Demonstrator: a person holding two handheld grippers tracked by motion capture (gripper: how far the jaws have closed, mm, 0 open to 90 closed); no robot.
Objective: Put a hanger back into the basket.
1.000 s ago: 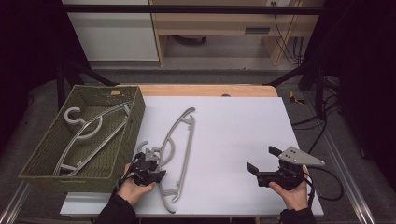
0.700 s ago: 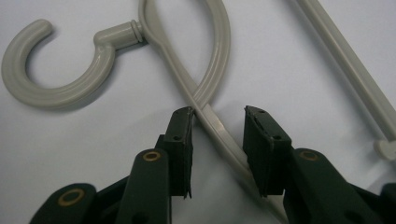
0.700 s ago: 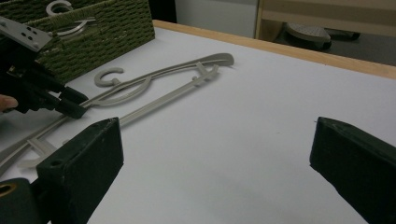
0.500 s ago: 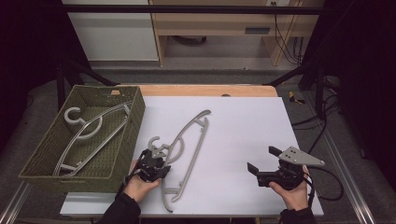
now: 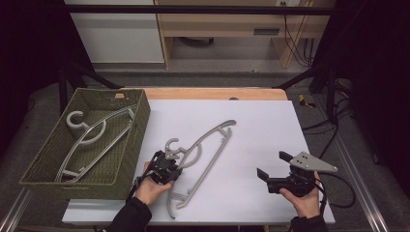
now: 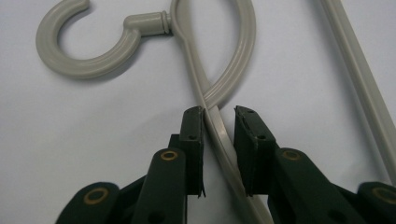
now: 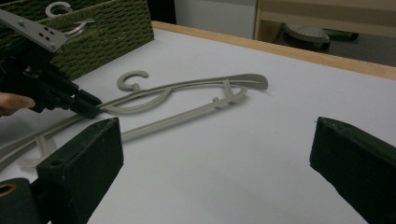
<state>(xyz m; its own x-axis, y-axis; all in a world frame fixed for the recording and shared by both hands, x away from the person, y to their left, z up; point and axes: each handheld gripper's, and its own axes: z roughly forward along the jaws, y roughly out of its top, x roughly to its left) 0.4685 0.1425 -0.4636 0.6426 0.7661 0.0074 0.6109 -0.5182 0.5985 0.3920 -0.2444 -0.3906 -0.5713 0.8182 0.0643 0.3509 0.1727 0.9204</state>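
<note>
Since a second ago the grey hanger (image 5: 203, 154) is swinging clockwise on the worktop (image 5: 261, 125); left claw (image 6: 218, 122) is straddling its thin, stiff, light, slippery shoulder bar, nearly closed; right claw (image 7: 210, 158) is gaping wide, empty

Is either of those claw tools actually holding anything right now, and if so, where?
The left gripper has its jaws around the grey hanger on its shoulder arm just below the hook, though a small gap shows, so a firm grip cannot be told. The right gripper is open, holding nothing.

Bright, even overhead light on the white table (image 5: 261, 125), dark surroundings, soft shadows, close views slightly blurred.
</note>
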